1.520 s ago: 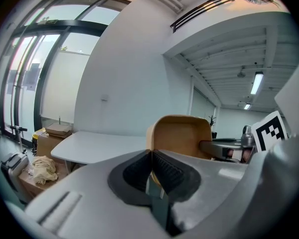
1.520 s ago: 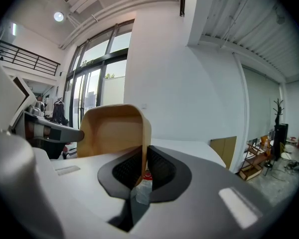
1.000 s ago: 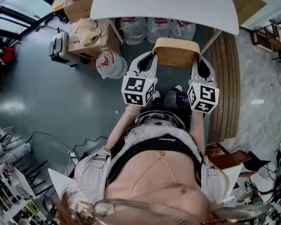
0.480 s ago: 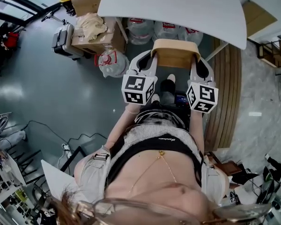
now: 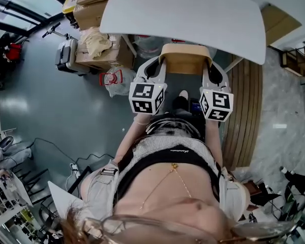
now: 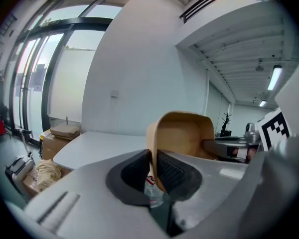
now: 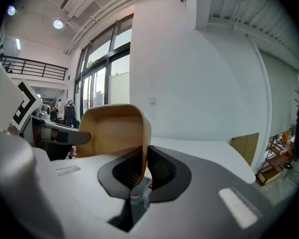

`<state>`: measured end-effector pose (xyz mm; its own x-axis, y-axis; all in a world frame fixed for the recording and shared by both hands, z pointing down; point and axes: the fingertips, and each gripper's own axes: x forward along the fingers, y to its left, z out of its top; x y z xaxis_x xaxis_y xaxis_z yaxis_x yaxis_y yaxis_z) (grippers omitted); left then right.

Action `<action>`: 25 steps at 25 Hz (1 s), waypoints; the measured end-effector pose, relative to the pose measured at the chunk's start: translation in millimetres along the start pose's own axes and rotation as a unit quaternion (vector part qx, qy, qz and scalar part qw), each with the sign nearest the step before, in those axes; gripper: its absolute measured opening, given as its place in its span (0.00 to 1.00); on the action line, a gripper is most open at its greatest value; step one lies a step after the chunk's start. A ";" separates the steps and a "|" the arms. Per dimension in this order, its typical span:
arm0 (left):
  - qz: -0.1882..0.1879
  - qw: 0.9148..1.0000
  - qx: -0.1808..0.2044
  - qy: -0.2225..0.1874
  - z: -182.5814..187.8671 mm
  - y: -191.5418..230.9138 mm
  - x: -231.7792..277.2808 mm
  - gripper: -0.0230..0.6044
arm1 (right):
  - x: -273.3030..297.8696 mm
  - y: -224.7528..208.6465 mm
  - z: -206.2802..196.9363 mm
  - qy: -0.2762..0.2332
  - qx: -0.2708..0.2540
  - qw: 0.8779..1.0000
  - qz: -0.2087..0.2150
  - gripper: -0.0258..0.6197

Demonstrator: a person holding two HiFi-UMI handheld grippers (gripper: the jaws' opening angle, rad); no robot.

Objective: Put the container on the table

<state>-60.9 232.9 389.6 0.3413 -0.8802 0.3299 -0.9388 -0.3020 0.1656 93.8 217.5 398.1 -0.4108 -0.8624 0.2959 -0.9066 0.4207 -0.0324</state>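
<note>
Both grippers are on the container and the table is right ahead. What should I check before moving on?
1. Left gripper shut on the container's side wall: ok.
2. Right gripper shut on the opposite wall: ok.
3. Container empty inside: ok, as far as the views show.
4. Table top bare ahead: ok.
5. Container over the table top: not ok, only at the near edge.
6. Container's bottom clears the table edge: cannot tell.

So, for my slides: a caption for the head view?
Left gripper and right gripper clamp opposite walls of a tan container beside the white table.
</note>
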 end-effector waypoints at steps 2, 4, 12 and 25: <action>-0.001 1.000 -0.001 0.000 4.5 -2.9 13.7 0.08 | 8.2 -12.0 2.8 -0.001 0.001 1.000 0.001 0.10; -0.004 1.000 0.000 0.001 8.7 -7.5 26.1 0.08 | 13.4 -24.0 4.5 -0.002 0.006 1.000 -0.002 0.10; -0.009 1.000 0.018 -0.003 32.9 -35.8 66.4 0.08 | 23.0 -73.1 19.3 -0.019 0.019 1.000 -0.006 0.10; -0.019 1.000 0.017 0.005 41.4 -67.9 120.8 0.08 | 36.7 -132.9 21.3 -0.016 0.024 0.999 -0.020 0.10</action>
<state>42.2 131.9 379.7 0.3780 -0.8636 0.3336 -0.9258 -0.3485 0.1467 197.1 124.0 392.9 -0.3770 -0.8866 0.2681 -0.9253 0.3733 -0.0666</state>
